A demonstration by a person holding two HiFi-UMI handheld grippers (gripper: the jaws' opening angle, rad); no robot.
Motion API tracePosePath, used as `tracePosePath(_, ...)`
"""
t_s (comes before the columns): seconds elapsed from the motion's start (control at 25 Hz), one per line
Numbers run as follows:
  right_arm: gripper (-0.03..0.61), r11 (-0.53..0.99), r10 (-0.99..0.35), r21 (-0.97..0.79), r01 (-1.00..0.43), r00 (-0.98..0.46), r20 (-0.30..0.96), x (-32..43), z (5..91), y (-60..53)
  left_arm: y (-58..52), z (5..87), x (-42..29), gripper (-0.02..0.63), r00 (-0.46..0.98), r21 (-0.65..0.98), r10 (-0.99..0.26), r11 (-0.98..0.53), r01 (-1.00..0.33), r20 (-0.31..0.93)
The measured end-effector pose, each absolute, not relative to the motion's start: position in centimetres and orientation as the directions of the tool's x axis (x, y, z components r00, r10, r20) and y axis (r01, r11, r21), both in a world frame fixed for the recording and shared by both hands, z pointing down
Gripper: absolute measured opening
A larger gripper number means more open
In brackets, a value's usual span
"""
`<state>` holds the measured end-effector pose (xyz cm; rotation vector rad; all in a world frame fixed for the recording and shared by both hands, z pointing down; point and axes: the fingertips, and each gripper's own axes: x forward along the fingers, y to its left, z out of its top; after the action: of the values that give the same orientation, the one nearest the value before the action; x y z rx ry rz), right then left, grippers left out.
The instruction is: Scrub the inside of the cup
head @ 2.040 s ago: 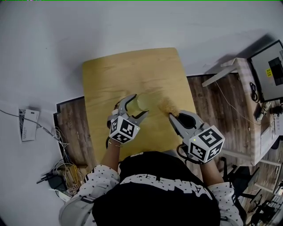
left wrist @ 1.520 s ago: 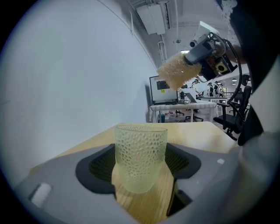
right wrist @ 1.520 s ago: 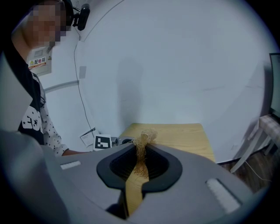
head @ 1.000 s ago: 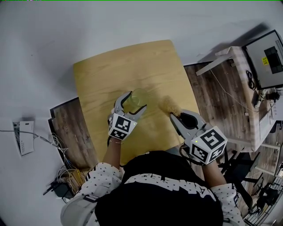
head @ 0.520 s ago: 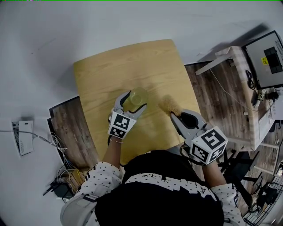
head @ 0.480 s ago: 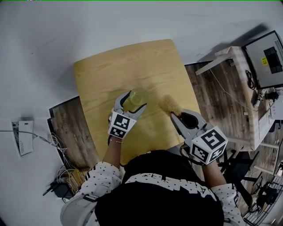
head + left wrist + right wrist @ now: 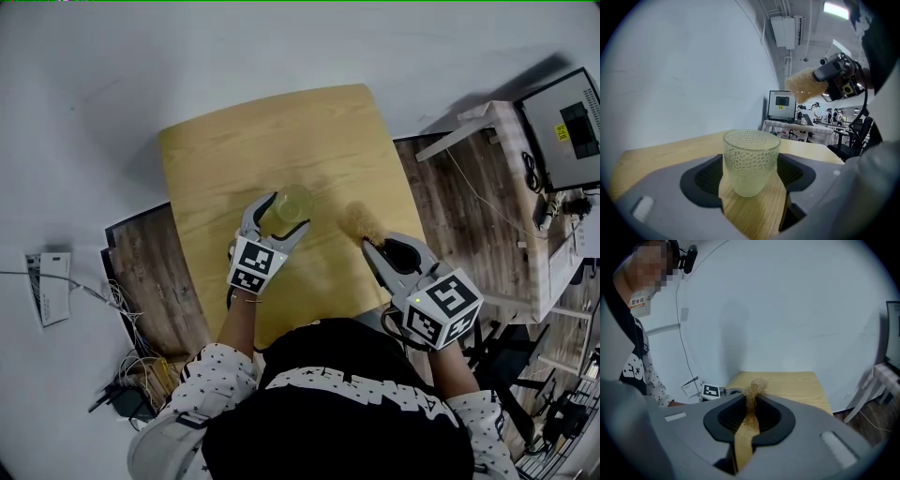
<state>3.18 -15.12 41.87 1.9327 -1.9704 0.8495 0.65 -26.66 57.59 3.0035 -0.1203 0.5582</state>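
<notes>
At the left gripper [image 7: 751,177]: clamping wide on a pale yellow-green dimpled glass cup [image 7: 751,157], pressing the dark pads against both flanks. Showing it upright in the left gripper view, mouth open upward, above the light wooden table [image 7: 281,131]. Not telling whether resting on the wood or lifted clear.

At the right gripper [image 7: 751,405]: pinching narrow on a tan fibrous scrubbing pad [image 7: 756,386], leaving a tuft projecting beyond the tips.

Between the two: holding the pad well apart from the cup, to its right in the head view, above and right of the rim in the left gripper view. Not yet entering the mouth. Judging the coming move as carrying the tuft leftward over the rim, then down along the cup's upright axis. Reading the pad's long axis as lying along the right jaws, so expecting a tilt toward the mouth. Taking the right hand as the travelling one, the left as the steadying one.

On writing: finding no brand on cup or pad. Noting only square markers on the left marker cube [image 7: 255,269] and the right marker cube [image 7: 441,307]. Noting a yellow sticker on the grey dark-screened box [image 7: 574,141] and print on the white floor sheet [image 7: 54,289], both too small for reading.
</notes>
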Motion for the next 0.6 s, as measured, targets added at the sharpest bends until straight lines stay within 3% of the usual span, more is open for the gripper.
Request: tracePosePath(0.6,0.057,0.034,-0.837,-0.247,-0.968,-0.162,0.523,3.3,41.6,-15.5,-26.8,54.7,-2.3,0.36,0.934,0.072,-0.161,-0.979,-0.193,0.319)
